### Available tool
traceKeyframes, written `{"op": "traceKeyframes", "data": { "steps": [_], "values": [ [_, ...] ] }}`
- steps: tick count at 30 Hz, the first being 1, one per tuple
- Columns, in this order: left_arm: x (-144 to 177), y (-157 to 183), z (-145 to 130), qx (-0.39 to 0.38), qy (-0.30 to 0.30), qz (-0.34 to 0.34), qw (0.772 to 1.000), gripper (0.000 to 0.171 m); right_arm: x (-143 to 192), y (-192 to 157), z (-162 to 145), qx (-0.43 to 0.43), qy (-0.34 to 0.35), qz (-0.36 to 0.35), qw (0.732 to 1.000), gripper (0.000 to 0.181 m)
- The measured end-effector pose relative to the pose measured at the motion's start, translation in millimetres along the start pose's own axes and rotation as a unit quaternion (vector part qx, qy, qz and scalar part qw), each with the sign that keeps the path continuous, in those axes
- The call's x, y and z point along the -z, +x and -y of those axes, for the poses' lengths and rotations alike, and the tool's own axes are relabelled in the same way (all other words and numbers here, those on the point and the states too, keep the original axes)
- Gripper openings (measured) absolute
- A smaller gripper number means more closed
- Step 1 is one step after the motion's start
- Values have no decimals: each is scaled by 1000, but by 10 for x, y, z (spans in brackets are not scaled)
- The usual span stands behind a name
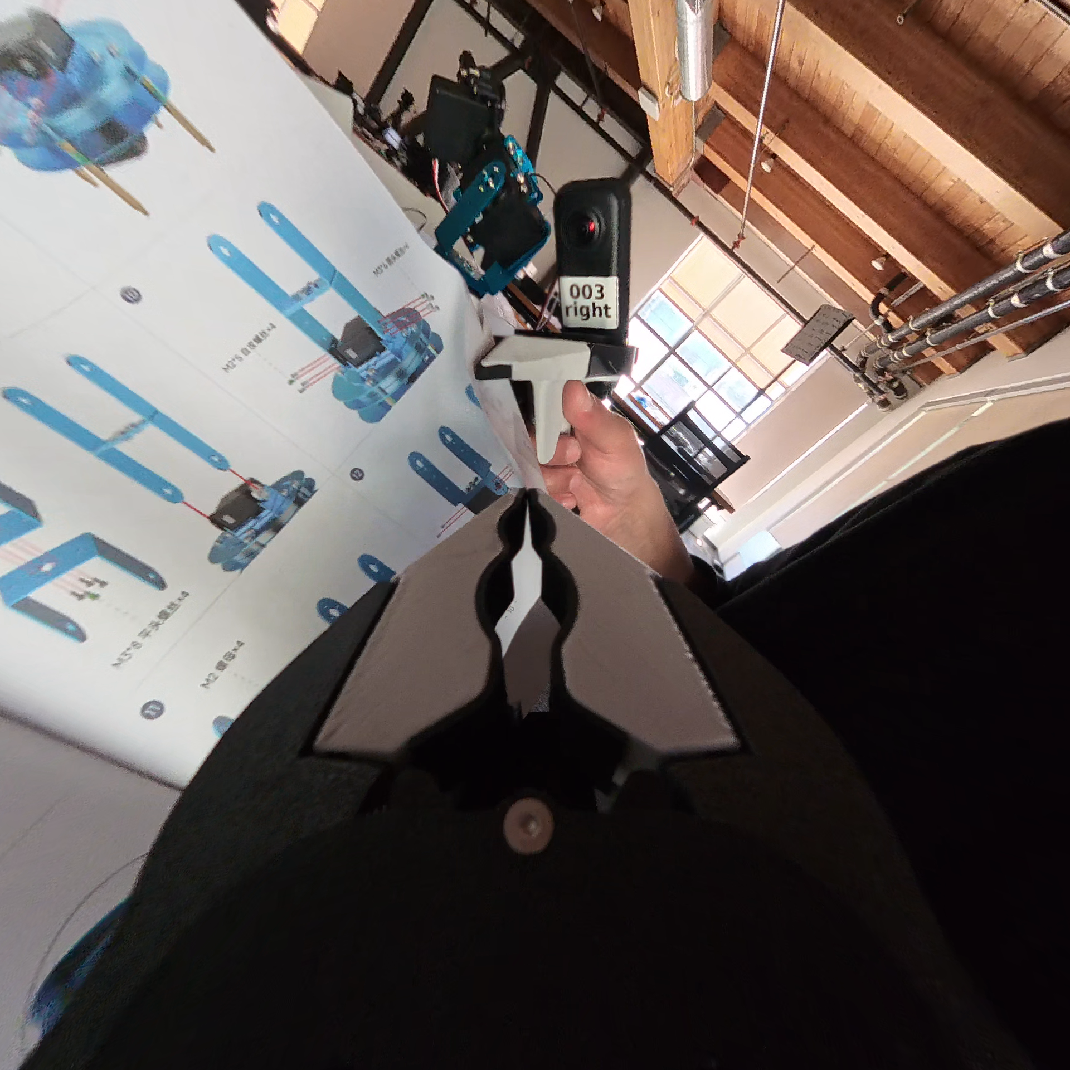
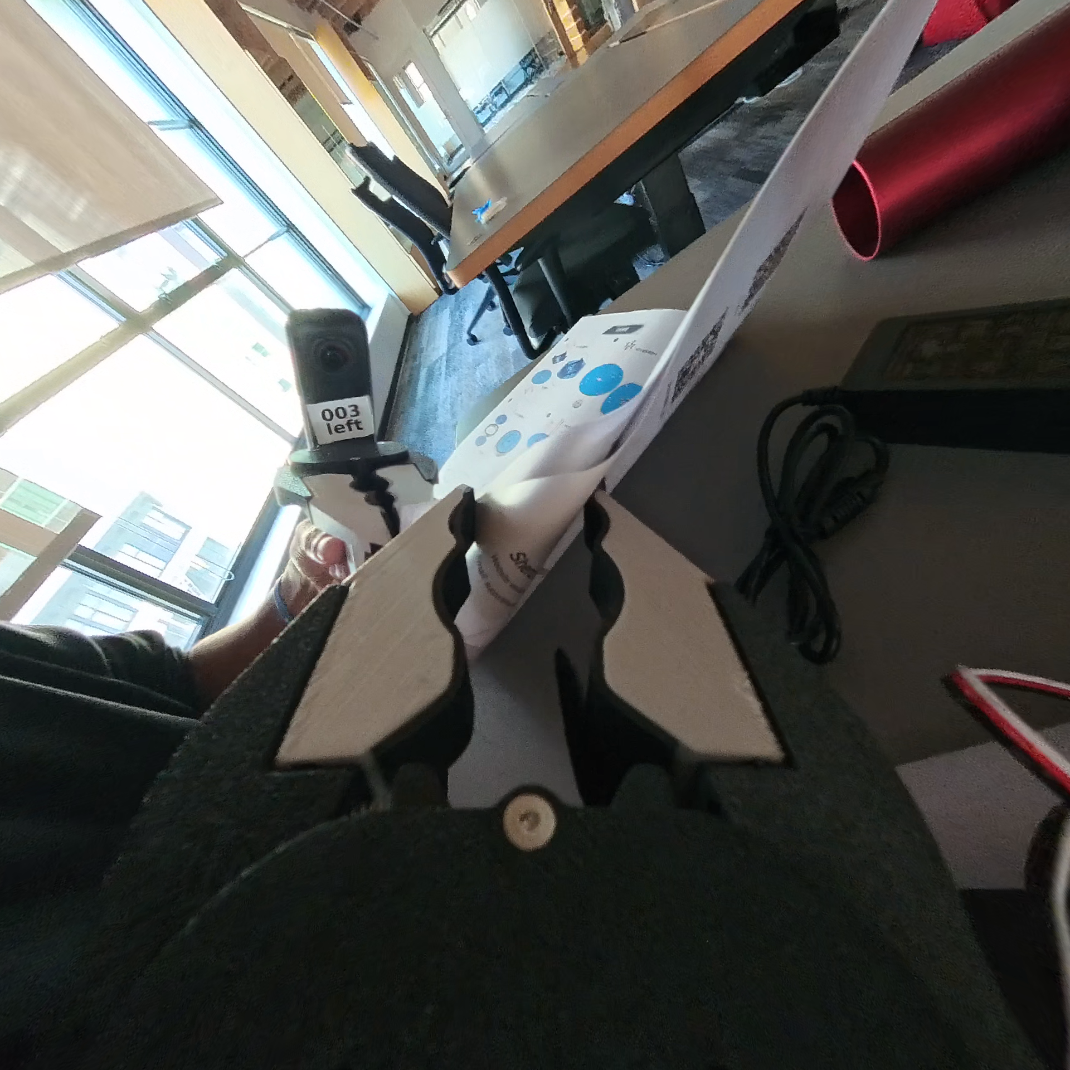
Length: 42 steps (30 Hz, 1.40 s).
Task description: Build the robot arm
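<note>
A large white instruction sheet (image 1: 231, 359) printed with blue part drawings is held up in the air, and it fills the left of the left wrist view. My left gripper (image 1: 528, 501) is shut on the sheet's edge. In the right wrist view the sheet (image 2: 556, 405) curls up off the grey table (image 2: 752, 451), and a fold of it lies between the jaws of my right gripper (image 2: 530, 501), which stand apart. The left gripper (image 2: 376, 515) shows there too, pinching the sheet close by. The right gripper (image 1: 532, 362) shows at the sheet's far edge, with a person's hand (image 1: 602, 463) on it.
A blue metal bracket assembly with a black servo (image 1: 492, 226) stands behind the sheet. On the table lie a red tube (image 2: 955, 162), a coiled black cable (image 2: 810, 521), a dark box (image 2: 955, 370) and red-and-white wires (image 2: 1013, 724). A long table and office chairs (image 2: 417, 214) stand by the windows. My right fingertips sit around 7 centimeters from my left ones.
</note>
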<state>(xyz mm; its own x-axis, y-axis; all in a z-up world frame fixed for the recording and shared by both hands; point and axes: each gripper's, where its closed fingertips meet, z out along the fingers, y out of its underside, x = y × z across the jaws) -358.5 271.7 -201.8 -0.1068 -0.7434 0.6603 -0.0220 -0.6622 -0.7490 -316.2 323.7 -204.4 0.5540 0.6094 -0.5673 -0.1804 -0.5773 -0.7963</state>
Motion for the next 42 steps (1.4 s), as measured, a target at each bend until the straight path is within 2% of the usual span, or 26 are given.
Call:
{"op": "traceKeyframes", "data": {
  "steps": [6, 10, 16, 19, 23, 26, 34, 38, 40, 42],
  "values": [
    [137, -19, 50, -10, 31, 17, 999, 0, -61, -25, -33, -18, 0, 26, 999, 36],
    [420, -37, 168, 6, 88, 31, 996, 0, -37, 33, -39, -27, 2, 23, 999, 34],
    [1195, -10, 264, 11, 170, 97, 981, 0, 36, 132, -9, -27, 5, 10, 1000, 31],
    [1660, -8, 248, 18, 213, 138, 967, 0, 36, 143, -26, -21, -2, 6, 1000, 31],
    [2067, -33, 168, 23, 239, 180, 954, 0, 35, 166, -42, -22, -7, 2, 1000, 35],
    [2198, -43, 119, 29, 247, 192, 949, 0, 42, 159, -48, -23, -8, 3, 1000, 37],
    [2157, -28, 104, 27, 231, 197, 952, 0, 41, 158, -71, -10, -18, -4, 1000, 39],
    [2343, -135, 3, 16, 209, 268, 940, 0, 52, 163, -78, -5, -22, -8, 1000, 39],
    [2452, -240, -137, 2, 172, 327, 929, 0, 47, 156, -81, -3, -24, -7, 1000, 39],
    [2475, -259, -234, -15, 143, 352, 925, 0, 38, 155, -79, 0, -25, -9, 1000, 40]
  ]
}}
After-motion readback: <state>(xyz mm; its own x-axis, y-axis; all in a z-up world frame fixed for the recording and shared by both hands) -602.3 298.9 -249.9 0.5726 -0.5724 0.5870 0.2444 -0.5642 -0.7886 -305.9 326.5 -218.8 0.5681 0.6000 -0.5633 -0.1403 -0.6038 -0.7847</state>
